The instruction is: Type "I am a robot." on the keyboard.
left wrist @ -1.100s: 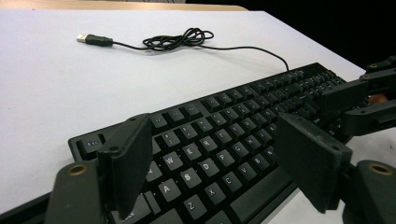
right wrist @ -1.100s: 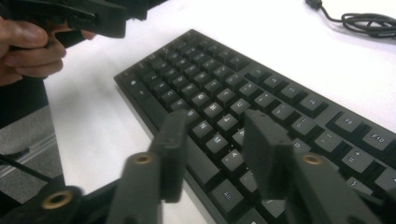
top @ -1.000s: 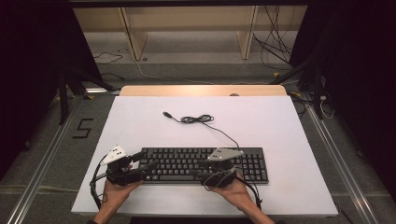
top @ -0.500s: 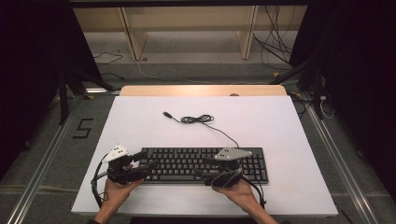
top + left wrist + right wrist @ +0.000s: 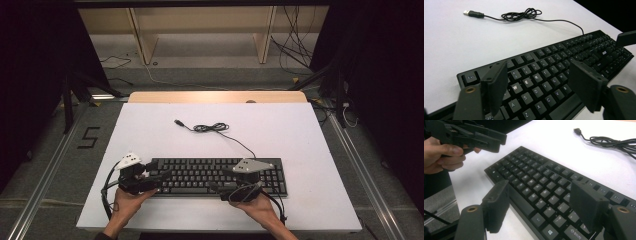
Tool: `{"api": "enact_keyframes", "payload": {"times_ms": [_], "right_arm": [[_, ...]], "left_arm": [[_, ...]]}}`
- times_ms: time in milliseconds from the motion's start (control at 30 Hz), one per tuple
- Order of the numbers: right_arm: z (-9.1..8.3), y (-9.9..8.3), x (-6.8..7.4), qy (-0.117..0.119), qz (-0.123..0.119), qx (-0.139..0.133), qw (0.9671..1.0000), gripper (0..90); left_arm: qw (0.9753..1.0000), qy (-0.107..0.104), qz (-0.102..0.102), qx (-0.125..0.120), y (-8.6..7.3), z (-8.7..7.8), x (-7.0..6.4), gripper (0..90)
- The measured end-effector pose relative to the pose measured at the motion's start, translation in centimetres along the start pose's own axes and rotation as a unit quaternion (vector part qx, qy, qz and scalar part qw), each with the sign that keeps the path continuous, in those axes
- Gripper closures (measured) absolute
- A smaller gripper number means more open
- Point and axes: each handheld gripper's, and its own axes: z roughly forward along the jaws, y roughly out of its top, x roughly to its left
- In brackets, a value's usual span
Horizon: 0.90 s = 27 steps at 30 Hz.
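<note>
A black keyboard lies across the near part of the white table. Its thin cable runs back to a loose coil and ends in a USB plug. My left gripper hovers open over the keyboard's left end, and the W, E and R keys show between its jaws. My right gripper stands open low over the front edge near the right half, pointing left along the keys. In the right gripper view the left gripper and its hand show farther off.
A wooden strip runs along the table's far edge, with a shelf frame and floor cables behind it. A "5" mark is on the floor at the left. Bare white tabletop lies around the cable coil.
My right gripper has slid slightly to the right and toward the table's front edge. The left gripper and the keyboard have barely moved.
</note>
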Motion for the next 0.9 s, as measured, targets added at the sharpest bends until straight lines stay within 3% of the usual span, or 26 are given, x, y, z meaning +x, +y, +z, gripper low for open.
{"api": "enact_keyframes", "payload": {"times_ms": [200, 367, 500, 600, 900], "right_arm": [[-0.2, 0.0, 0.1, 0.0, 0.0, -0.004, 1.0, 32.7], [-0.3, 0.0, 0.0, 0.001, 0.0, -0.006, 1.0, 32.7], [-0.2, 0.0, 0.1, 0.001, 0.0, -0.005, 1.0, 32.7], [-0.2, 0.0, 0.1, 0.001, -0.001, -0.005, 1.0, 32.8], [-0.3, 0.1, 0.0, 0.001, 0.001, -0.008, 1.0, 32.7]], "left_arm": [[0.9999, 0.002, 0.007, 0.012, 0.6, 0.7, -0.1, 50.3], [0.9991, -0.001, 0.025, 0.034, 0.8, 1.7, -0.4, 72.3], [0.9978, -0.008, 0.034, 0.056, 0.8, 2.6, -0.5, 84.3], [0.9971, -0.014, 0.034, 0.066, 0.9, 3.1, -0.6, 88.7], [0.9942, -0.012, 0.04, 0.099, 1.1, 4.9, -0.6, 88.9]]}}
